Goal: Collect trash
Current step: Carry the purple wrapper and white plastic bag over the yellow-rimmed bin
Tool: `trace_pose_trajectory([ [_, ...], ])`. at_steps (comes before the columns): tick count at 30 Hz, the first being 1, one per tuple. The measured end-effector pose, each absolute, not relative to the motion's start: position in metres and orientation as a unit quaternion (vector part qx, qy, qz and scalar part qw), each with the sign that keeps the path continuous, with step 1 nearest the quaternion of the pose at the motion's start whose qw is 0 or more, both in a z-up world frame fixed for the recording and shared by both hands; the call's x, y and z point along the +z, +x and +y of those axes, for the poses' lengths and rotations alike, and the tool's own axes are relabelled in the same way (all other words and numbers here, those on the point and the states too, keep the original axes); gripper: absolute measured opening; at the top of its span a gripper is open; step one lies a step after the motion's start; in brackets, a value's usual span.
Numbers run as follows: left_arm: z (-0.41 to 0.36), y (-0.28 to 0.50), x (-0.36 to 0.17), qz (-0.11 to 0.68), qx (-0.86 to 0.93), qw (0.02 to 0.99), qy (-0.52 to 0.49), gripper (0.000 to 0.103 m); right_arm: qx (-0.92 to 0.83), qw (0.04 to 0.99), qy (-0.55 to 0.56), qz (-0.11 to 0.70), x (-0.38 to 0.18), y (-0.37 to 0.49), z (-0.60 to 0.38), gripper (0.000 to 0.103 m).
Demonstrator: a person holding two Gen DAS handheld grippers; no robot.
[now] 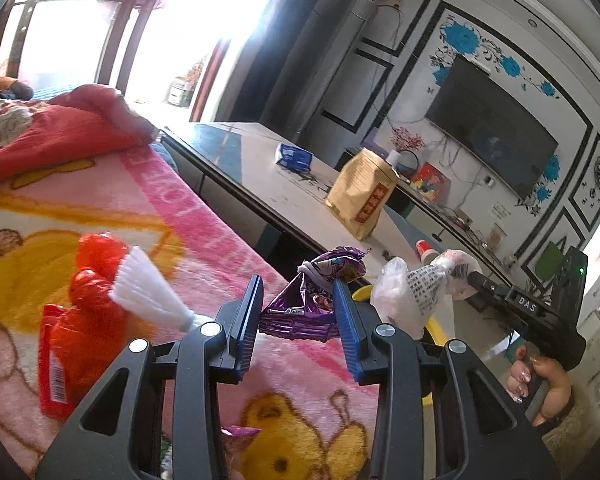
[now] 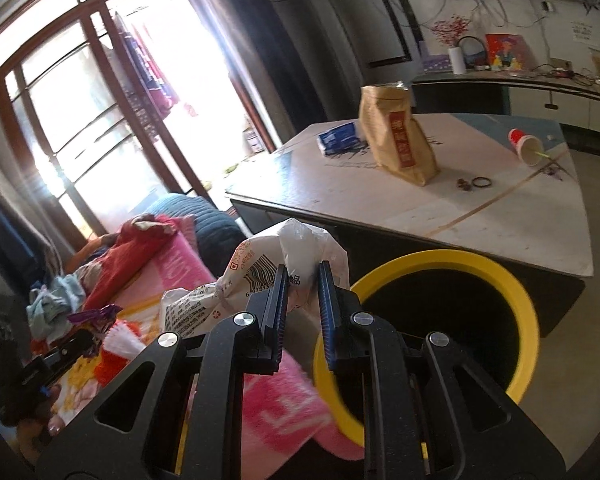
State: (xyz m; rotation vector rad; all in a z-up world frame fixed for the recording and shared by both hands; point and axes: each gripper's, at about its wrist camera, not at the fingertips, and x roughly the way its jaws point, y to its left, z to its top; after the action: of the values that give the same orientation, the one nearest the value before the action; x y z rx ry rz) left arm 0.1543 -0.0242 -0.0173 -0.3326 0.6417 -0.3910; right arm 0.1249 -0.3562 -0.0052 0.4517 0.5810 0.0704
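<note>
My left gripper (image 1: pixel 298 283) is shut on a crumpled purple foil wrapper (image 1: pixel 312 304), held above a pink cartoon blanket (image 1: pixel 172 208). In the right wrist view my right gripper (image 2: pixel 303 268) is shut on a crumpled white printed plastic wrapper (image 2: pixel 228 288). It hangs just left of a yellow-rimmed black bin (image 2: pixel 530 312). The left wrist view also shows the right gripper (image 1: pixel 474 278) with that white wrapper (image 1: pixel 408 292), and slivers of the bin's yellow rim (image 1: pixel 436 326) behind my left fingers. A red packet (image 1: pixel 84 320) with a white brush-like piece (image 1: pixel 148 292) lies on the blanket.
A low table (image 2: pixel 500 216) stands beyond the bin, bearing a brown paper bag (image 2: pixel 400 136), a blue packet (image 2: pixel 338 136), a tipped red cup (image 2: pixel 526 144) and a hair tie (image 2: pixel 481 182). Clothes (image 2: pixel 112 252) are heaped on the blanket. A hand (image 1: pixel 540 380) grips the right gripper's handle.
</note>
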Motion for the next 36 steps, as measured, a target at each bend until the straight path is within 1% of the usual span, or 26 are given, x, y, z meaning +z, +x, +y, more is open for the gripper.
trace_pose_trajectory([
  [19,-0.082,0.158,-0.022,0.323,-0.244,0.905,-0.135,0.033,-0.044,0.926,0.245,0.282,-0.017,0.112,-0.413,0.01],
  [20,-0.087,0.158,-0.023,0.324,-0.248,0.903,-0.132,0.014,-0.049,0.926,0.247,0.282,-0.018,0.111,-0.416,0.01],
  [21,-0.09,0.159,-0.024,0.326,-0.248,0.903,-0.13,0.002,-0.052,0.925,0.248,0.283,-0.019,0.11,-0.418,0.01],
  [29,-0.124,0.171,-0.05,0.364,-0.264,0.885,-0.123,0.002,-0.074,0.918,0.262,0.289,-0.029,0.107,-0.434,0.01],
  [34,-0.146,0.172,-0.064,0.379,-0.267,0.882,-0.081,0.002,-0.081,0.914,0.267,0.293,-0.034,0.104,-0.443,0.01],
  [36,-0.145,0.172,-0.069,0.388,-0.27,0.878,-0.082,0.005,-0.082,0.911,0.275,0.295,-0.037,0.102,-0.447,0.01],
])
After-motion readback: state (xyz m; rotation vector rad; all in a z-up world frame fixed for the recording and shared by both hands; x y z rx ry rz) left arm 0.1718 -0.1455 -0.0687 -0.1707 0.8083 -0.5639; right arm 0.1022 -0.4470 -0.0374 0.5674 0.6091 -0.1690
